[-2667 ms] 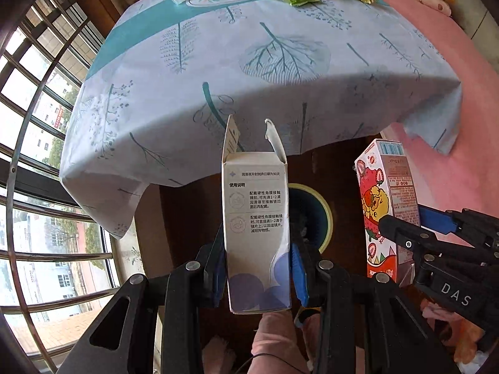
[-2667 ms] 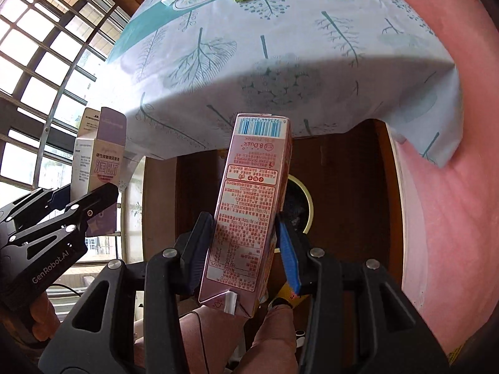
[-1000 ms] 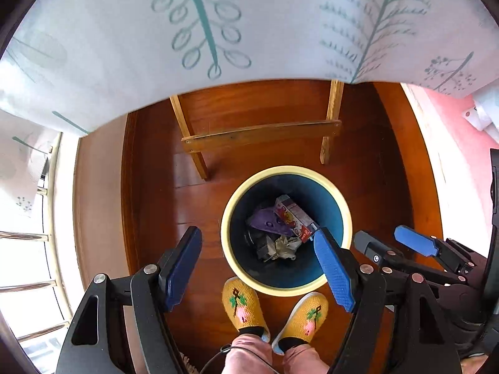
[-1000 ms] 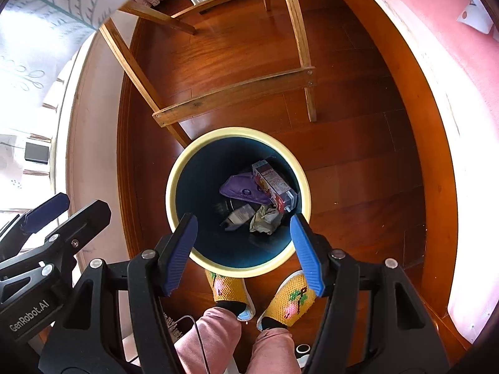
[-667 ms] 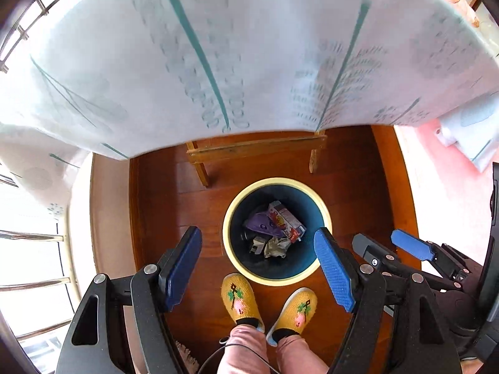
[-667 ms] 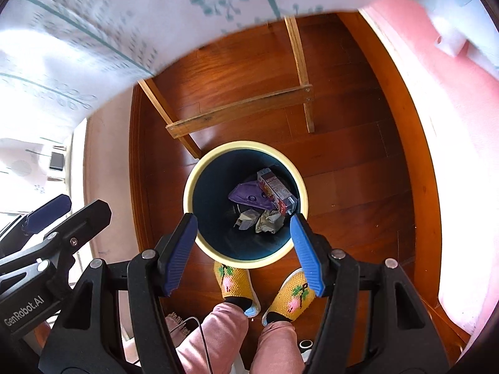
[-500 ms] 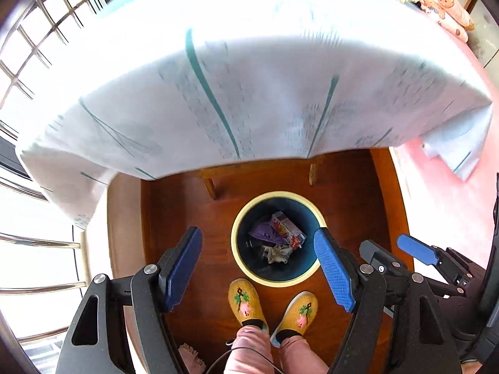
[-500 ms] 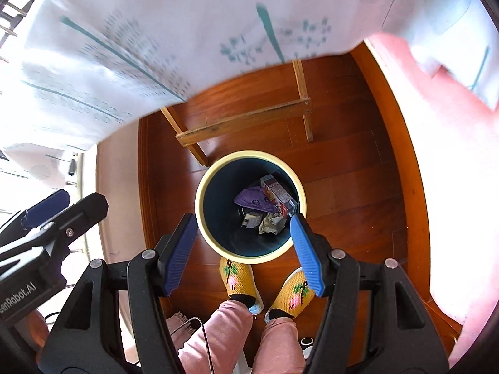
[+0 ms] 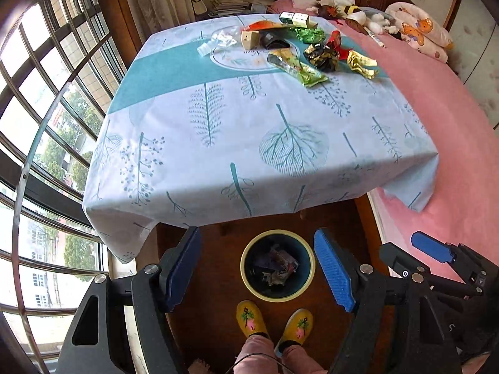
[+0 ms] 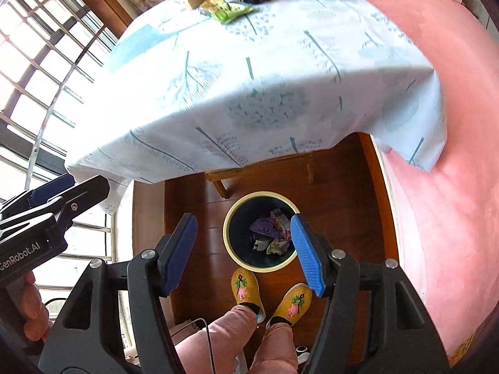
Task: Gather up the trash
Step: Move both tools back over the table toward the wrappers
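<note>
While the left gripper hangs above the floor with its blue pads spread apart and nothing between them, the left wrist view looks down on a waste bin with a pale yellow rim standing on the wooden floor just under the near edge of the table. Crumpled trash lies inside it. On the tablecloth, near the far edge, more wrappers cluster: a green packet, a gold foil wrapper and a small tan box. Yellow slippers stand just beside the bin.

From the right wrist view, the right gripper is likewise spread wide and empty, the bin below it holding a purple wrapper and a pink carton. Pink trouser legs fill the bottom edge.
</note>
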{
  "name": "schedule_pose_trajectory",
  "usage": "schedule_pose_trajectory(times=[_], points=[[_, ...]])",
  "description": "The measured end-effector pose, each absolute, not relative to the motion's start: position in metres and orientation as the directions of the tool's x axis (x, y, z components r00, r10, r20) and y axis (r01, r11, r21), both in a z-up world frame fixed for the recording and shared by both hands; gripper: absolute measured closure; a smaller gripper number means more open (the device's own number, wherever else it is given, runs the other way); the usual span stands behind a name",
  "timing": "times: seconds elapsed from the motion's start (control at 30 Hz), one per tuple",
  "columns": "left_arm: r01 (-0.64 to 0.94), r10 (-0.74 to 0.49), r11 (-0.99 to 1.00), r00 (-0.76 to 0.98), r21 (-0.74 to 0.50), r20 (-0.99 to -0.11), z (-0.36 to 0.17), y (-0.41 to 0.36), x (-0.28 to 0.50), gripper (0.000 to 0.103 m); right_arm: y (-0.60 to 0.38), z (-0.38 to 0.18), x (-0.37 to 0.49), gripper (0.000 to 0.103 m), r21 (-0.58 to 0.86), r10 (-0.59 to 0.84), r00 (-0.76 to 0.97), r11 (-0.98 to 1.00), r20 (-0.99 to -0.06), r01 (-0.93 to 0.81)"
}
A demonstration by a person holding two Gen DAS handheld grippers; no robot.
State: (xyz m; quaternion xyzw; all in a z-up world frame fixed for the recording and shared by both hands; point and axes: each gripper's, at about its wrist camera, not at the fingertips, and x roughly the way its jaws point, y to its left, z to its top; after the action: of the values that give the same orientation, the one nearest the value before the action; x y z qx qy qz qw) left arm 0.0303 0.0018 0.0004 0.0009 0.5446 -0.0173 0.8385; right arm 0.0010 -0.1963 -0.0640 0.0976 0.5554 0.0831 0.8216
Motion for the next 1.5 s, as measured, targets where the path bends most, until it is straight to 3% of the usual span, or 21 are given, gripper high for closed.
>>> schedule_pose_trajectory(times=[0.47, 0.77, 1.07, 1.3, 1.5], points=[[0.096, -0.098, 0.994, 0.547, -0.054, -0.831, 0.103, 0.025, 0.098, 0.029, -0.197, 0.071, 0.033, 0.044, 0.188, 0.136, 0.593, 0.982, -0.794, 0.026], [0.124, -0.197, 0.980, 0.506, -0.156, -0.840, 0.106, 0.036, 0.156, 0.029, -0.177, 0.117, 0.063, 0.044, 0.066, 0.014, 0.671, 0.996, -0.741, 0.052], [0.012, -0.173, 0.983, 0.427, -0.186, -0.887, 0.058, 0.024, 0.223, 0.029, -0.207, 0.102, 0.130, 0.044, 0.001, -0.031, 0.630, 0.999, -0.776, 0.051], [-0.130, -0.173, 0.964, 0.356, -0.232, -0.919, 0.019, -0.018, 0.300, 0.029, -0.255, 0.064, 0.232, 0.044, -0.015, 0.028, 0.596, 0.998, -0.803, -0.066], [-0.253, -0.107, 0.950, 0.287, -0.183, -0.952, -0.015, -0.057, 0.361, 0.029, -0.283, 0.022, 0.324, 0.046, -0.017, 0.099, 0.507, 0.975, -0.856, -0.220]])
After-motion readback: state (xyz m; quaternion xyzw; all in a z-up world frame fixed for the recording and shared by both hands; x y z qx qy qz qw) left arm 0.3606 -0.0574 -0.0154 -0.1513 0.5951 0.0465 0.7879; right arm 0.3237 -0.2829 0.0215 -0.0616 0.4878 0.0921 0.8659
